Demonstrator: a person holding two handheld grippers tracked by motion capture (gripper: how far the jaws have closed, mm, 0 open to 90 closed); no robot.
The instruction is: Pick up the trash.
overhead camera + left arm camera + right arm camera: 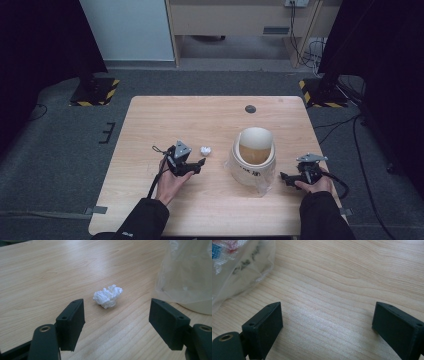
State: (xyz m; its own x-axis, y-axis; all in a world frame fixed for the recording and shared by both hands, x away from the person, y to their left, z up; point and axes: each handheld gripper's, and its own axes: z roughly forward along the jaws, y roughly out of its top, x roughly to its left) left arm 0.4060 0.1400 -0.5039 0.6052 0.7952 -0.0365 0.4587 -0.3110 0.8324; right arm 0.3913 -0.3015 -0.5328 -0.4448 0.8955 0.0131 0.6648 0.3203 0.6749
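Observation:
A small crumpled white paper ball (205,150) lies on the wooden table (150,125), left of a white bin (254,150) lined with a clear plastic bag. My left gripper (200,163) points at the ball from just short of it. In the left gripper view the paper ball (108,296) lies a little beyond the open jaws, with the left gripper (117,321) holding nothing. My right gripper (285,177) rests by the bin's right side. In the right gripper view it (327,322) stands open over bare wood, with the bag's edge (239,267) at upper left.
The bin and its plastic bag (190,272) stand close on the right of the paper ball. A dark round grommet (250,109) sits near the table's far edge. Black stands with striped bases (95,92) flank the table on the floor.

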